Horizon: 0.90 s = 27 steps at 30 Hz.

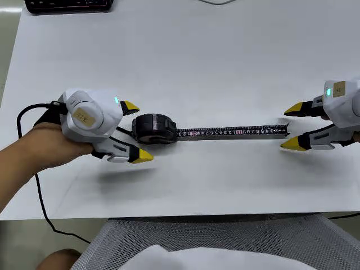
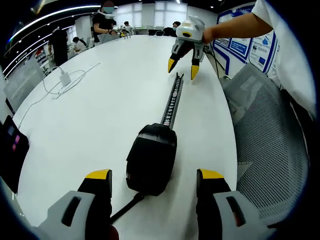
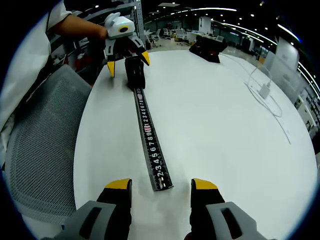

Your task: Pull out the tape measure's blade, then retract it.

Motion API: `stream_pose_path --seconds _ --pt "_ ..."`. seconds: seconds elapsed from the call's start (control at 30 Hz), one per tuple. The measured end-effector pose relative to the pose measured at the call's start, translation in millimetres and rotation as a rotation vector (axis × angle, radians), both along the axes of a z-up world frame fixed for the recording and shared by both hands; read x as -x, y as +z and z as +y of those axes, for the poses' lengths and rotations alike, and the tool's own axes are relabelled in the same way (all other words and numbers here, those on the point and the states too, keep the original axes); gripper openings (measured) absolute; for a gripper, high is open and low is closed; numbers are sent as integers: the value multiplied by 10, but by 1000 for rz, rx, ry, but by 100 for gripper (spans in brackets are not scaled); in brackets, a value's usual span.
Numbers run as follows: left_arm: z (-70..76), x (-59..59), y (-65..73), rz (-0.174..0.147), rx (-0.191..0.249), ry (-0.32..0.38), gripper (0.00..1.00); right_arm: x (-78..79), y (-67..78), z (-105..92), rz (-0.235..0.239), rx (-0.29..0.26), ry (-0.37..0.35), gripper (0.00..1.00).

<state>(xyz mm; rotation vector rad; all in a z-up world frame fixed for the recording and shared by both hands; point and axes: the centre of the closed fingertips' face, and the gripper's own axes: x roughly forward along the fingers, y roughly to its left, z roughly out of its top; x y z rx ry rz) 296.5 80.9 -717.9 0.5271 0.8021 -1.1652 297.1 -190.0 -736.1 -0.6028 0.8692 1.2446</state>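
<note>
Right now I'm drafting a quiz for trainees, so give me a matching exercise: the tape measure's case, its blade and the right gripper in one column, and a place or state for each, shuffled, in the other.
Things
1. tape measure case
2. blade
3. right gripper

Places or states
A. drawn out, lying flat on the white table
B. open at the blade's free end, gripping nothing
C. between the open jaws of the left gripper

Pairs: 1-C, 2-A, 3-B

right hand-held gripper (image 1: 286, 127) cropped at edge, dark object (image 1: 67, 5) cropped above
</note>
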Motion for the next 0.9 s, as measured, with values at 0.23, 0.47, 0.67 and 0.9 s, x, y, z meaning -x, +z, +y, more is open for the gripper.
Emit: stream_pose_path --seconds 0.23,0.47,0.67,0.9 --pt "9 1 47 -16 9 20 71 12 54 -18 -3 -6 -46 54" --pt "72 -15 131 -34 25 70 76 17 117 -25 -11 -22 -99 63" --pt "142 -55 219 -78 57 132 79 26 167 -57 -9 -28 -154 67" --pt "216 -40 287 -102 80 186 80 28 213 -80 -24 -40 -184 70"
